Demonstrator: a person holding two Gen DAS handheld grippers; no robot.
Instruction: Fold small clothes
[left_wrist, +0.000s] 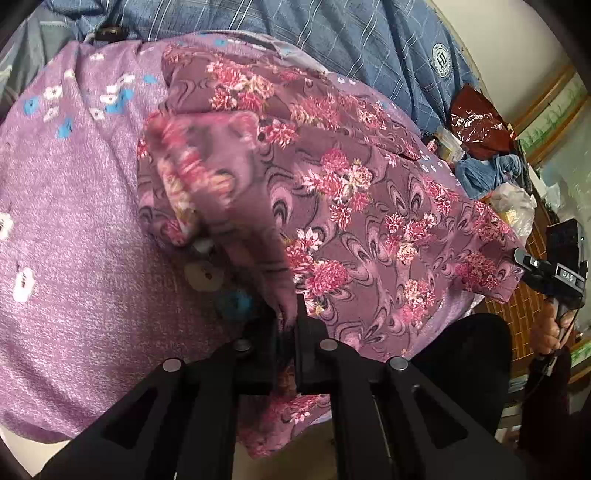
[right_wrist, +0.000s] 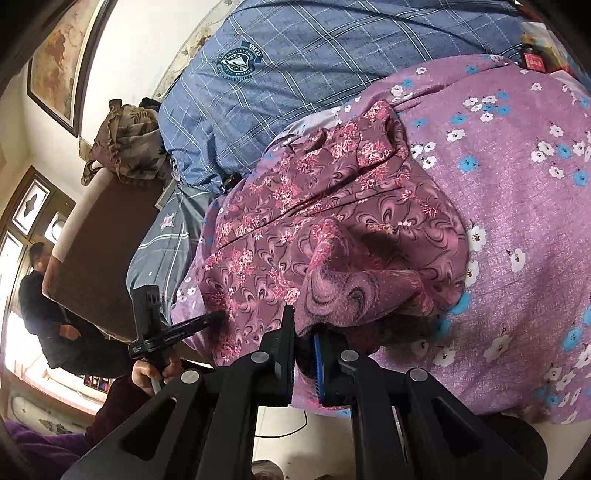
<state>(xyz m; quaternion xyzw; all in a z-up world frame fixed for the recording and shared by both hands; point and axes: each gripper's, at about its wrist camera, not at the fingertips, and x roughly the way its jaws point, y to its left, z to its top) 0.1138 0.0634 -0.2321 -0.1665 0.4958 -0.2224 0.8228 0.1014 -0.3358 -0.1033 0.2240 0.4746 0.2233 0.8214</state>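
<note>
Left gripper (left_wrist: 290, 325) first: its black jaws are pinched together on a fold of the mauve garment with pink flower clusters and swirl print (left_wrist: 369, 206), the cloth squeezed tight between the pads and trailing down below them. From that pinch a blurred ridge of the same fabric climbs away to the upper left. Over in the right wrist view, the right gripper (right_wrist: 303, 332) is clamped too, a bunched corner of that garment caught between its black finger and its blue-ribbed pad (right_wrist: 318, 365), jaws all but closed on the cloth. So both ends are gripped. The garment itself lies rumpled and partly doubled over on the lilac bedspread dotted with white and blue flowers (left_wrist: 74, 206), one edge hanging toward the near side of the bed. Beyond the bedspread sits a blue checked quilt with a round crest badge (right_wrist: 295, 74), touching its far edge. Out at the right of the left wrist view, a hand (left_wrist: 554, 328) holds the other gripper's handle, with a crumpled red plastic bag (left_wrist: 480, 125) and a knotted blue cloth (left_wrist: 487, 170) further back. On the right wrist side, a person in dark clothes (right_wrist: 40, 295) sits near the window, behind a brown upholstered headboard (right_wrist: 107, 240).
</note>
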